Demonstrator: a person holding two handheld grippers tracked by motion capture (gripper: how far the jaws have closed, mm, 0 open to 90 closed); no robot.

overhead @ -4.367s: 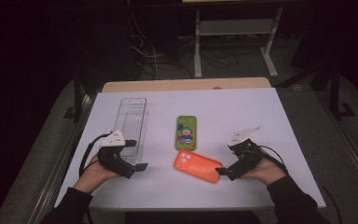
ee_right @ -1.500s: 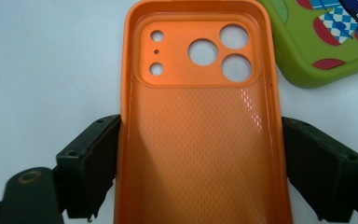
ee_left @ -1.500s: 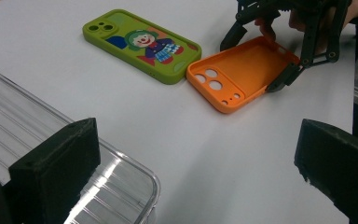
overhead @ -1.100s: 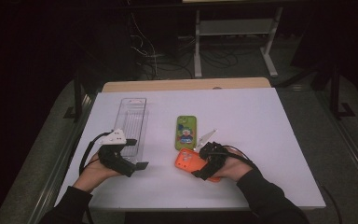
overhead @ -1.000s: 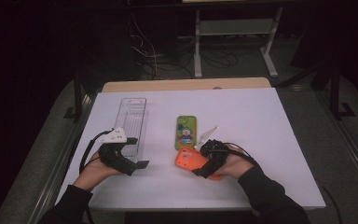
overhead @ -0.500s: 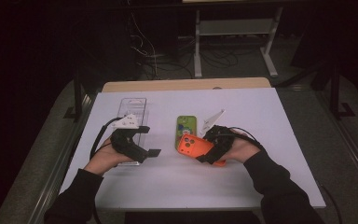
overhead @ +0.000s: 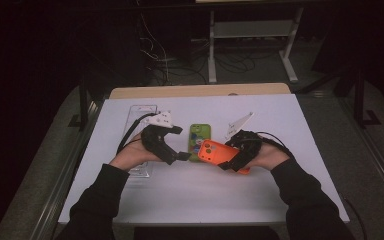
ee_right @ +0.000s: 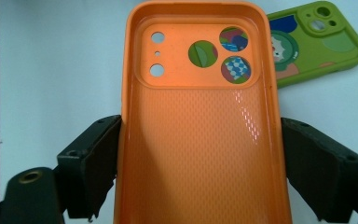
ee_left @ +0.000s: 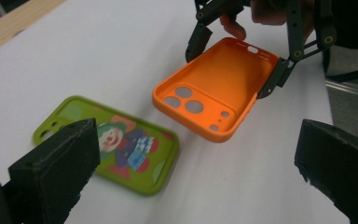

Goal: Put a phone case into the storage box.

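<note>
An orange phone case (overhead: 212, 151) hangs tilted above the white table, hollow side toward my right gripper (overhead: 231, 156), which is shut on its two long edges. In the right gripper view the case (ee_right: 200, 140) fills the space between both pads, camera holes at the far end. A green cartoon phone case (overhead: 197, 140) lies flat just behind it, also seen as the green case (ee_right: 317, 42). My left gripper (overhead: 180, 144) hovers open beside the green case (ee_left: 116, 144), nothing between its jaws. The left gripper view faces the orange case (ee_left: 214, 93) and the right gripper (ee_left: 235, 60).
A clear plastic tray (overhead: 142, 112) lies at the left under the left forearm. The white table (overhead: 280, 200) has a wooden strip (overhead: 200, 91) along its far edge. Dark floor, cables and a metal stand lie beyond.
The right gripper has lifted the orange case off the table and carried it left and up. The left gripper has moved right from the clear tray toward the green case.
</note>
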